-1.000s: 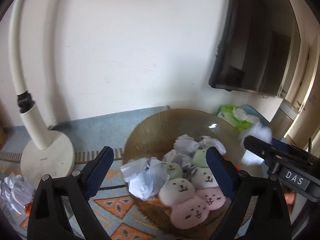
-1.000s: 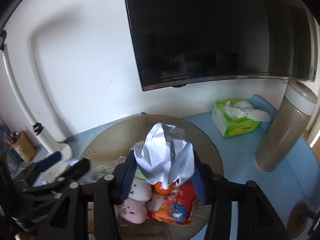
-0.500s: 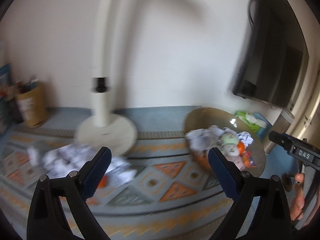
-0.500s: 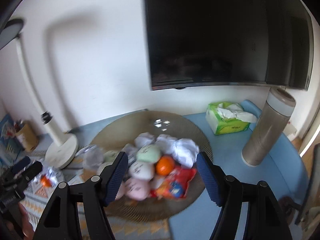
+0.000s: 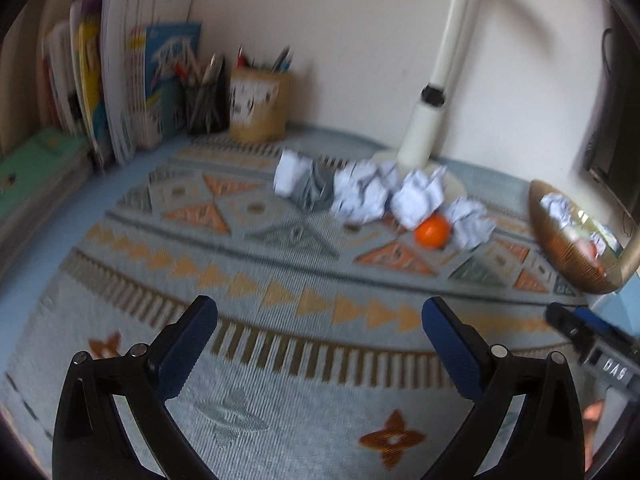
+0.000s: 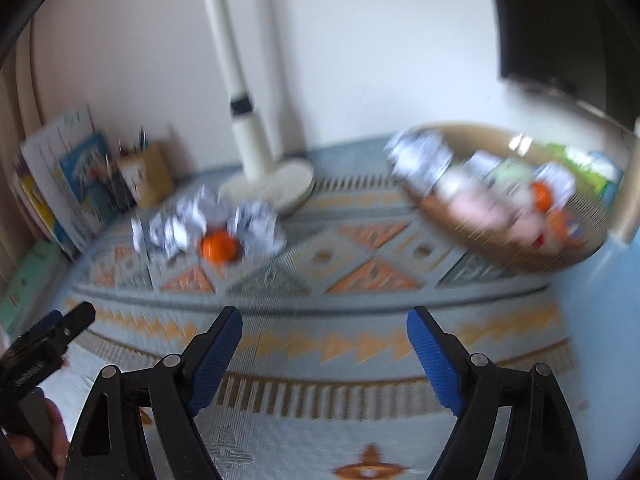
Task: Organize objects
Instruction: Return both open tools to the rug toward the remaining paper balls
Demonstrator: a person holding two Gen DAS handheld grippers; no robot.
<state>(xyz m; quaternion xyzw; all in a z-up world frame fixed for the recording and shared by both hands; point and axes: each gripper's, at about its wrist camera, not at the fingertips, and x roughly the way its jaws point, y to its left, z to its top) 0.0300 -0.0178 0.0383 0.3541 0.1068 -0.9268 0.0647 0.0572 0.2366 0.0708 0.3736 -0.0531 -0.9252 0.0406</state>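
Several crumpled paper balls (image 5: 364, 194) and an orange (image 5: 432, 231) lie on the patterned mat in front of the lamp base. They show again, blurred, in the right wrist view as paper balls (image 6: 180, 220) around the orange (image 6: 219, 245). The brown bowl (image 5: 560, 256) stands at the right. Its wall (image 6: 520, 258) encloses plush toys, paper balls, another orange and a red packet. My left gripper (image 5: 319, 312) hovers over bare mat, jaws opening, nothing between them. My right gripper (image 6: 324, 318) is also opening and empty, short of the pile.
A white lamp (image 5: 424, 132) stands behind the pile. Books (image 5: 132, 80) and two pen holders (image 5: 260, 108) line the back left wall. A dark screen (image 6: 560, 20) hangs at the upper right. A green tissue box (image 6: 592, 164) sits behind the bowl.
Both grippers swung left from above the bowl to over the mat. The right gripper let go of a paper ball, which lies in the bowl, and its jaws widened.
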